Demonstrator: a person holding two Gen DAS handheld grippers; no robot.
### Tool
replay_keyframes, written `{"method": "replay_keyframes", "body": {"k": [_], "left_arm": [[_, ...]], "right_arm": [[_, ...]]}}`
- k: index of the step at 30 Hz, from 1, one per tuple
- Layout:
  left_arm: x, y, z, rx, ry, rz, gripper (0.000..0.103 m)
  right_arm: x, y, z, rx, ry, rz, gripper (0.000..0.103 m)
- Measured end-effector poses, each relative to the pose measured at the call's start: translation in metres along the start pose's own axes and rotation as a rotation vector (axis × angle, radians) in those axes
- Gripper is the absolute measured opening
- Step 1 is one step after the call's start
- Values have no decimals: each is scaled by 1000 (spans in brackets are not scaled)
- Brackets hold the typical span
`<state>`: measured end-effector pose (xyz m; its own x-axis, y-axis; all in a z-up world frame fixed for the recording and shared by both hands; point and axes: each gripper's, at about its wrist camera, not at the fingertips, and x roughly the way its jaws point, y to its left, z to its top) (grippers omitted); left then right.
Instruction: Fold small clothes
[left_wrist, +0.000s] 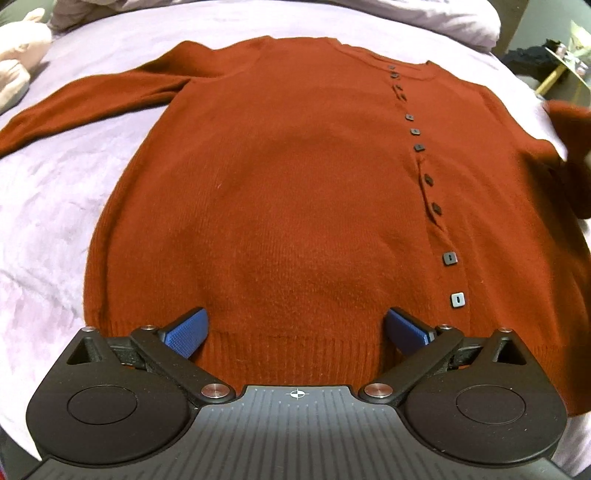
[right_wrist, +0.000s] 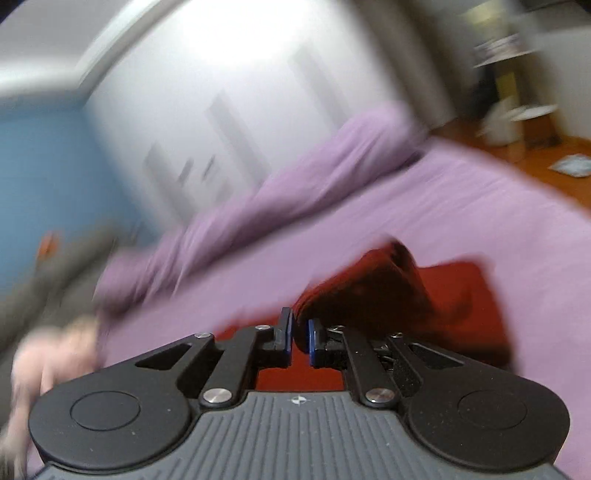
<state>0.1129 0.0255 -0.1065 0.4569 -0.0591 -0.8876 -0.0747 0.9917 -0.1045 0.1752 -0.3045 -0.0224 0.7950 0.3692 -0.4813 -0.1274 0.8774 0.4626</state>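
Blurred hard across the whole right wrist view: wall, pillow and floor all smeared, edges unreadable. Over in the left wrist view, far left, a pale pink soft toy (left_wrist: 16, 62) cut off by the frame. Then the rust-red cardigan (left_wrist: 295, 192) laid flat, front up, on the lilac bed sheet (left_wrist: 55, 206). Long axis running away from the camera: ribbed hem nearest, neckline at the far end. Left-hand sleeve (left_wrist: 85, 107) stretched out sideways toward the frame's left edge, cuff out of sight. Row of small dark square buttons (left_wrist: 428, 181) running hem to collar, right of centre. Lower hem partly hidden behind the left tongs (left_wrist: 295, 328), blue pads spread wide with the hem in the gap, neither pad pressing on it. Whether the tips touch the knit, impossible to say. At the right edge, a smeared red shape, likely the other sleeve, lifted off the sheet; too blurred to be sure.

Right wrist view now, left to right: pink blur low left, not identifiable. Lilac pillow (right_wrist: 295, 184) streaked diagonally. Right tongs (right_wrist: 300, 338) pulled almost together, a bunched fold of the red fabric (right_wrist: 369, 284) pinched between the blue pads and rising off the bed. More red cloth lying flat behind it, outline fuzzy. Wooden floor at far right, clutter there unreadable.
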Motion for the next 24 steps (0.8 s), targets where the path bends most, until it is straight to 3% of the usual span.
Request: {"method": "replay_keyframes", "body": {"k": [2, 4, 9, 15, 19, 23, 24], "left_arm": [[-6, 1, 7, 4, -12, -5, 92], [-12, 2, 20, 17, -36, -43, 88], [-3, 6, 66, -78, -51, -251, 87], [48, -11, 117, -218, -3, -453, 74], [80, -21, 130, -279, 67, -477, 63], [89, -21, 132, -301, 63, -501, 51], [90, -22, 134, -303, 62, -512, 43]], "right_arm": [[18, 9, -20, -7, 89, -2, 8], [22, 6, -35, 31, 114, -18, 8], [1, -27, -59, 179, 129, -88, 13], [-12, -51, -91, 321, 150, -106, 16], [-15, -64, -103, 361, 148, -89, 15], [-14, -65, -102, 362, 146, -77, 15], [-16, -67, -101, 366, 145, -75, 15]]}}
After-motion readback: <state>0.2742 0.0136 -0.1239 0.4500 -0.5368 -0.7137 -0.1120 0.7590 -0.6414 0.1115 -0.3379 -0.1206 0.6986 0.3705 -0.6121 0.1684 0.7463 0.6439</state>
